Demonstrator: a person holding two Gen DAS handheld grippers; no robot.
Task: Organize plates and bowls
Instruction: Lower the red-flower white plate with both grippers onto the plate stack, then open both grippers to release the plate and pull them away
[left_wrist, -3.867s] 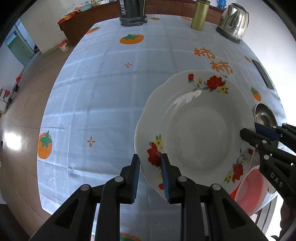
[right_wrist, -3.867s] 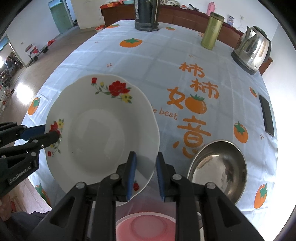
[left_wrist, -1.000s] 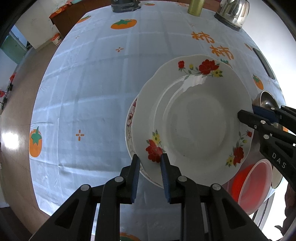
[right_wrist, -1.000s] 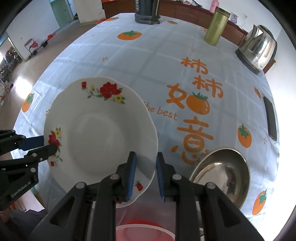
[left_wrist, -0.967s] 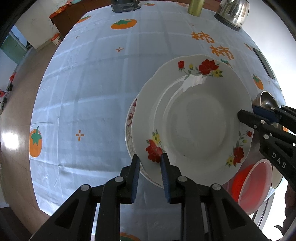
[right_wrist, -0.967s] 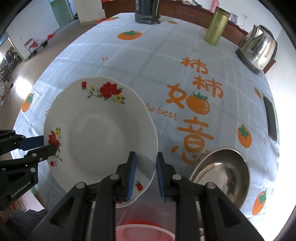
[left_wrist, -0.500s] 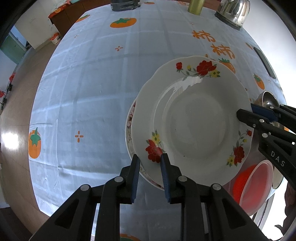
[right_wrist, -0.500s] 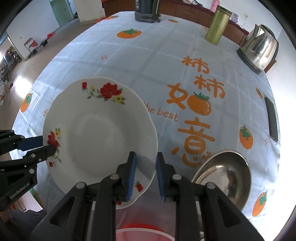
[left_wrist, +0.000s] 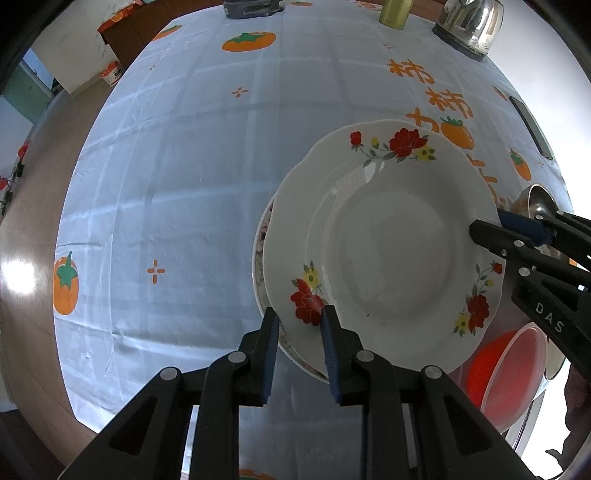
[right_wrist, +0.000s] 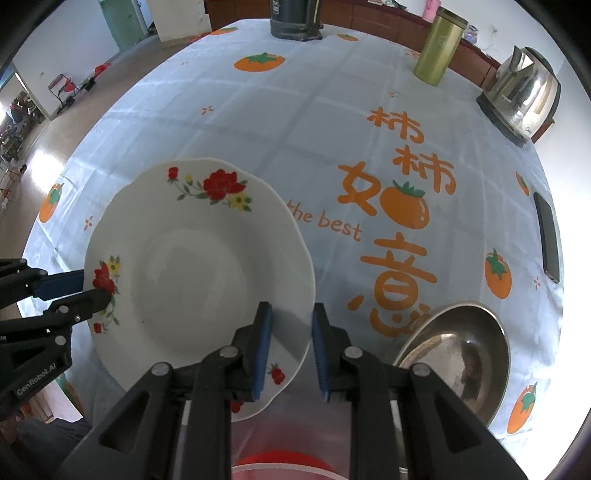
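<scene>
My left gripper (left_wrist: 297, 321) and right gripper (right_wrist: 290, 321) both clamp the floral plate (left_wrist: 384, 247); only the left view shows a second plate (left_wrist: 260, 254) beneath.

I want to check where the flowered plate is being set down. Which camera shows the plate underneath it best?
The left wrist view: the lower plate peeks out as a patterned rim crescent beyond the left edge of the flowered plate, which both grippers hold by the rim. In the right wrist view the flowered plate hides it completely.

Home dining room, persimmon-print cloth (right_wrist: 332, 122) over the desk, steel kettle (right_wrist: 524, 92), wooden sideboard (right_wrist: 388, 22), polished floor (left_wrist: 22, 206)
</scene>
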